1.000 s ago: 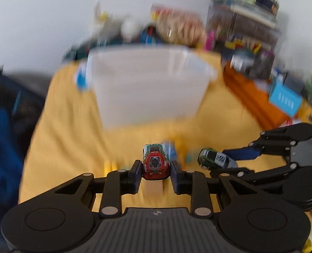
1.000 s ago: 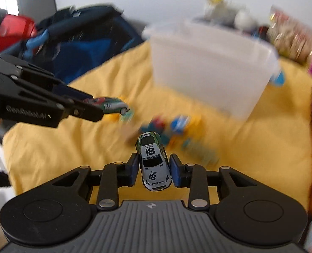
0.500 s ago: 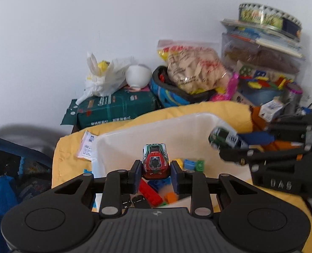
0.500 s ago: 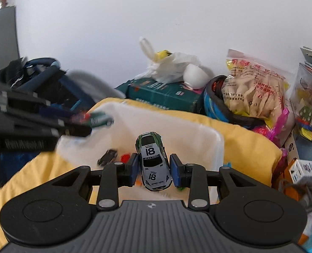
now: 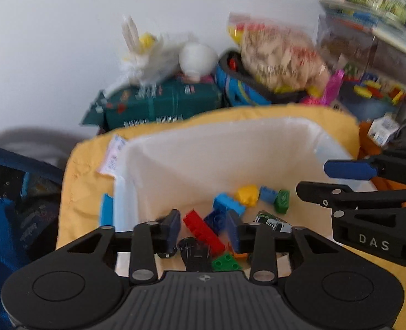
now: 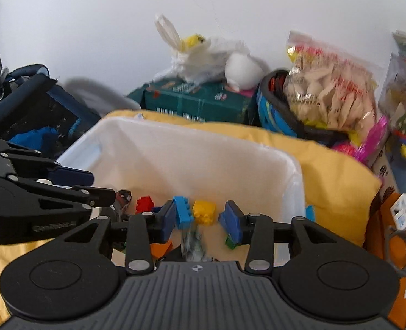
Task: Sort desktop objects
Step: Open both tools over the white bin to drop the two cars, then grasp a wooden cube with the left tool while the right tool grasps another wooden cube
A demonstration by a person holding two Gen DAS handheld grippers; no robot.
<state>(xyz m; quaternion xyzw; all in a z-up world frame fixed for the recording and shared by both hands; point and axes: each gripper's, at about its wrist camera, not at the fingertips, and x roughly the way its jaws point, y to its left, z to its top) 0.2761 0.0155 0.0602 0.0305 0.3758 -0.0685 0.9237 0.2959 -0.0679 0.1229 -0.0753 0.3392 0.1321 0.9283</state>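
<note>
While half a second ago it pinched a red toy car, the left gripper (image 5: pixel 203 227) now hangs spread over the white plastic bin (image 5: pixel 230 148); a green-and-white toy car (image 5: pixel 271 221) lies inside at its 3 o'clock. From the right wrist, the right gripper (image 6: pixel 200 221) is likewise spread, a blurred car (image 6: pixel 193 243) dropping at 6 o'clock. Both cars are sorted.

Half a second ago each of my grippers pinched a toy car above the white bin (image 5: pixel 258 137). Now my left gripper (image 5: pixel 203 228) and right gripper (image 6: pixel 200 221) are spread and empty, and the green-and-white car (image 5: pixel 271 221) lies inside the bin among the blocks.
</note>
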